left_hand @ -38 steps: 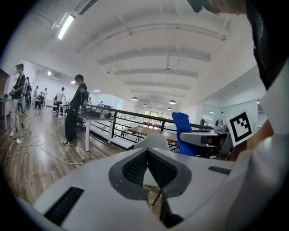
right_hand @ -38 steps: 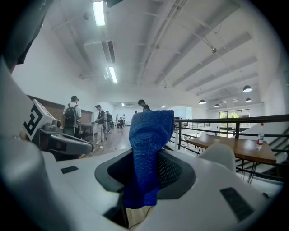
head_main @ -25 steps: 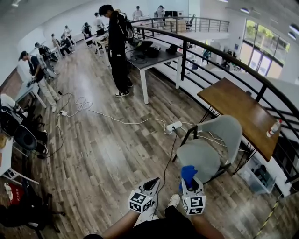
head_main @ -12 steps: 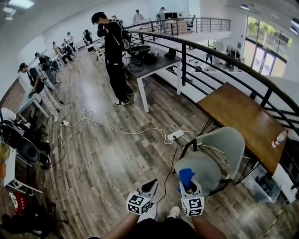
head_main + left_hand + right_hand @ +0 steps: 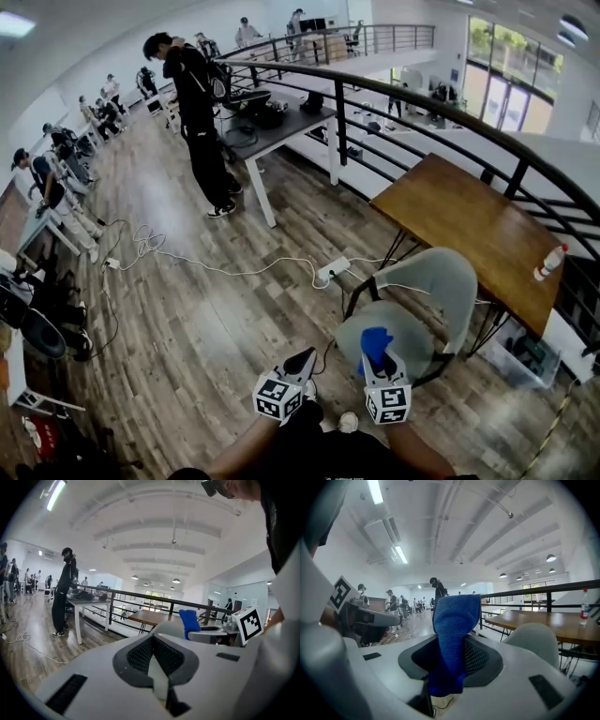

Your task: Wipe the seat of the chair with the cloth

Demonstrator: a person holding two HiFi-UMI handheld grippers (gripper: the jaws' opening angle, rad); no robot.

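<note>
1. Noting the left gripper [image 5: 300,361] first: jaws pressed together on nothing, held low in front of the person, just left of its partner.
2. Right gripper [image 5: 378,367]: jaws pinch the blue cloth [image 5: 375,342] near its lower end. A short tail hangs out below the pads in the right gripper view.
3. Cloth orientation: bunched into a strip, long axis along the jaws. The free end stands out past the tips, pointing toward the chair [image 5: 441,281], and appears to be over the near left edge of the seat [image 5: 408,342].
4. Handling (judgement): soft, light and limp, so it will fold under pressure. A firm pinch should not slip. A mid-bundle hold would present a broader pad to the seat.
5. Seat: pale grey, smooth moulded shell. Cannot tell whether the cloth touches it.
6. Far right: wooden table [image 5: 459,220] beyond the chair, with a bottle [image 5: 548,262] at its right edge.
</note>
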